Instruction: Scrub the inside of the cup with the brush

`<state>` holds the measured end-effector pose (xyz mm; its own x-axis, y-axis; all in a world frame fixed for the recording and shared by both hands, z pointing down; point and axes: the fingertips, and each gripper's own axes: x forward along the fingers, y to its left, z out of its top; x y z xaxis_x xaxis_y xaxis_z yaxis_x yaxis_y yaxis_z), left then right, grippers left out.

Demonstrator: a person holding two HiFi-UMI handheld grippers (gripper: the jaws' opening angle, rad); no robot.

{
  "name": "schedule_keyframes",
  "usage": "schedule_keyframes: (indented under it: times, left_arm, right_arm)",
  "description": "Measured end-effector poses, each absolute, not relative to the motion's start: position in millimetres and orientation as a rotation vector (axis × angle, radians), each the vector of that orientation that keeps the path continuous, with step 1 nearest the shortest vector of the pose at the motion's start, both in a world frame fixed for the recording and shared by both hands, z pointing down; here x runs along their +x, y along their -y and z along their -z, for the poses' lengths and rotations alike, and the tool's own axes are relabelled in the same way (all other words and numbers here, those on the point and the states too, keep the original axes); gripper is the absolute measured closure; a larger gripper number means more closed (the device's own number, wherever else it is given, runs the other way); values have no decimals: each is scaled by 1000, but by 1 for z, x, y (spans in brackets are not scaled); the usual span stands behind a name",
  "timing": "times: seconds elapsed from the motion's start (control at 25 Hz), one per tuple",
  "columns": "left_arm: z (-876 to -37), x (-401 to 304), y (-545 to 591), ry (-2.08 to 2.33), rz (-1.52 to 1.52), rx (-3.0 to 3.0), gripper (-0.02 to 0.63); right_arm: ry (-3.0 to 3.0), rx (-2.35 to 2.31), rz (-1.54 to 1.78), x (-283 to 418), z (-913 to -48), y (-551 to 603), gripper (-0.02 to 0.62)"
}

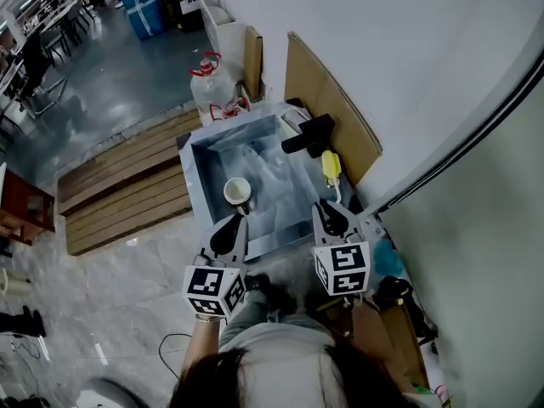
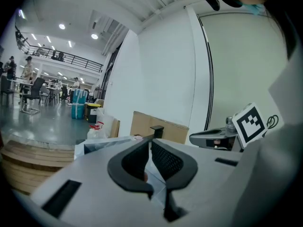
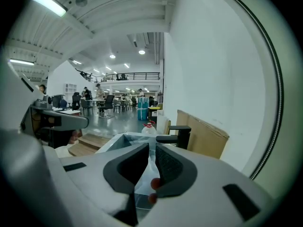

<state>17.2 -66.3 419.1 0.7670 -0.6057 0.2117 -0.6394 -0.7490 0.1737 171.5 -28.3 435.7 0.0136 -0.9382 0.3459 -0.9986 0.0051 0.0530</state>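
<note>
The white round cup (image 1: 238,193) is seen upright in the steel sink basin (image 1: 206,175) at frame centre. The yellow-headed brush (image 1: 330,167) is found at its right edge. The left gripper (image 1: 241,220) is clenched empty, and the right gripper (image 1: 320,204) is held slightly parted, also empty.

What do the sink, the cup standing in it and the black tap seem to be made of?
The sink is probably stainless steel: grey and dull-shiny, with pale reflections on its walls. The cup looks like ceramic or plastic, cream and smooth; this view cannot settle which. The tap is matt black with no shine, perhaps coated metal.
</note>
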Motion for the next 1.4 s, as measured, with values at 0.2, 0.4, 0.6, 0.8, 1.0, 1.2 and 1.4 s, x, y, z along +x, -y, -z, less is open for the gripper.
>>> schedule_keyframes:
  times: [0.2,0.4,0.6,0.8,1.0,1.2,1.4]
  left_arm:
    - [-429,19,86,923,-242,2729,594]
    - [-438,19,104,882,-267,2723,581]
    - [-443,19,119,847,-274,2719,571]
    - [-447,23,129,808,-287,2721,566]
    - [-452,28,135,766,-306,2725,563]
    - [-456,32,139,727,-319,2729,560]
    - [-459,35,146,705,-331,2723,558]
  right_arm:
    - [1926,2013,-331,184,-453,43,535]
    - [1847,2025,-365,198,-471,51,523]
    - [1771,2041,-398,214,-487,56,512]
    - [1694,2051,-437,232,-505,57,497]
    - [1618,2058,-494,250,-527,57,488]
    - [1537,2060,-566,265,-555,51,480]
    - [1469,2057,-642,277,-580,47,471]
